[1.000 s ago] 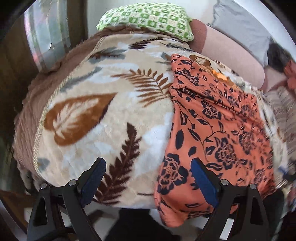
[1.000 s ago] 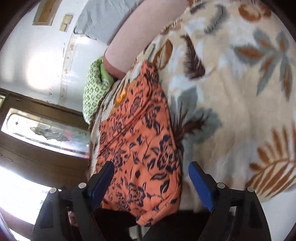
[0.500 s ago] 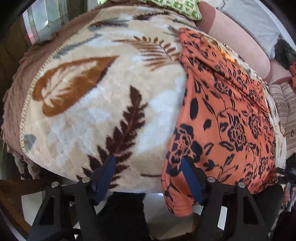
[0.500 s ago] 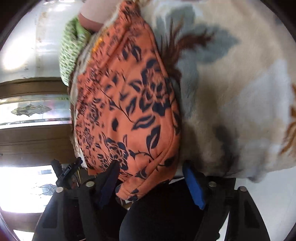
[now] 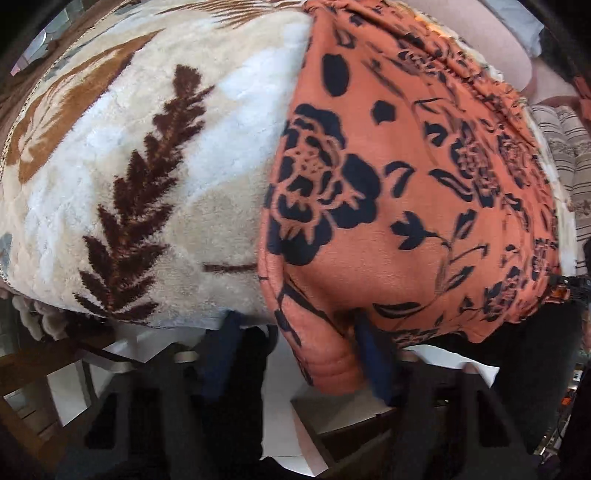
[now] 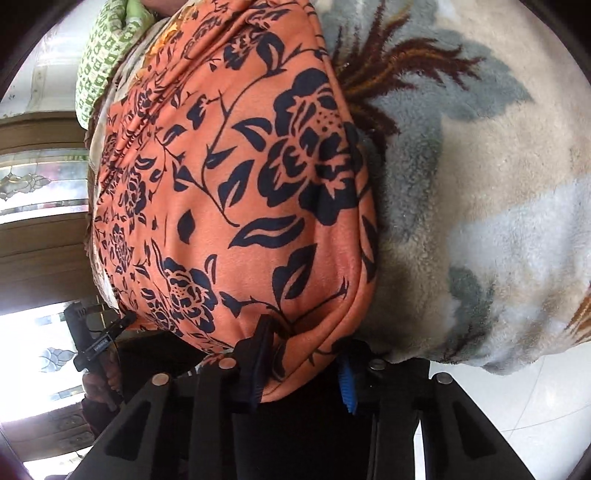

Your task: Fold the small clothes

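Observation:
An orange garment with dark blue flowers lies on a cream leaf-print blanket, its near edge hanging over the bed's side. My left gripper straddles the garment's hanging left corner. Its jaws are closing; the right pad touches the cloth and the left pad stands apart from it. In the right wrist view the same orange garment fills the left half over the blanket. My right gripper is at its other near corner, jaws closing, with the hem filling the gap between the pads.
A green patterned pillow and a pink bolster lie at the bed's far end. Striped fabric sits to the right of the garment. A wooden door with patterned glass stands beyond the bed. White floor tiles show below the bed's edge.
Both grippers have come down to the garment's near edge and tilted downward. Their jaws have narrowed from wide open, each now around a hanging corner.

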A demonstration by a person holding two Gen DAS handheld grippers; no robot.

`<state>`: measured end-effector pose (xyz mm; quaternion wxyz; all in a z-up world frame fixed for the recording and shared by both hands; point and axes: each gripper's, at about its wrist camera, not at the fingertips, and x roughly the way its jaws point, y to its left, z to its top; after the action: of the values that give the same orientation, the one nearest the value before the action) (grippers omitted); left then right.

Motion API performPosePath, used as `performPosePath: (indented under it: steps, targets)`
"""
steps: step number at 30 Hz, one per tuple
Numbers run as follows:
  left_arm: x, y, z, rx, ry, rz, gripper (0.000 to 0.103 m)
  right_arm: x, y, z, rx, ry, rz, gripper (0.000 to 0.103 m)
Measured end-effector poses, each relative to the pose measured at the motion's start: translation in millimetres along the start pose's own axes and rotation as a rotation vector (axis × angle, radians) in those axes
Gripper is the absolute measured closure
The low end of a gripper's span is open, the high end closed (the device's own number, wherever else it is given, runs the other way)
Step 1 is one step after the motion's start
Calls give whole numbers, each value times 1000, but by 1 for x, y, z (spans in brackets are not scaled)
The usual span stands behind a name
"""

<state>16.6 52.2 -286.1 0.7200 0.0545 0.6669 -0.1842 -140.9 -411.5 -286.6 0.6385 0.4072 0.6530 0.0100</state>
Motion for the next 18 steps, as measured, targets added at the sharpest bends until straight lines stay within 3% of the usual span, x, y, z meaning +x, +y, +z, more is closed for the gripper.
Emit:
performPosePath:
  steps: [1,2,5,12,14,18]
  targets:
    - [1,1,0,-16,2,-19,56,-1,2,-2,-15,-9,-9,78]
    - [0,5,0,-31,6,-48,69,0,8,-2,-28,-16,-13,83]
    - [-7,9,-2,-25,-4,-91,93,-9,17,-6,-49,-41,5,87]
    - [-38,-7,11,52,-47,-180,95,-38,48,-9,-110,-115,103,90]
    - [-51,-12,23,60,-69,-224,95,-53,54,-8,-127,-158,139,95]
    - [-86,-20,55,64,-136,-340,95,-95,69,0,-157,-285,246,97]
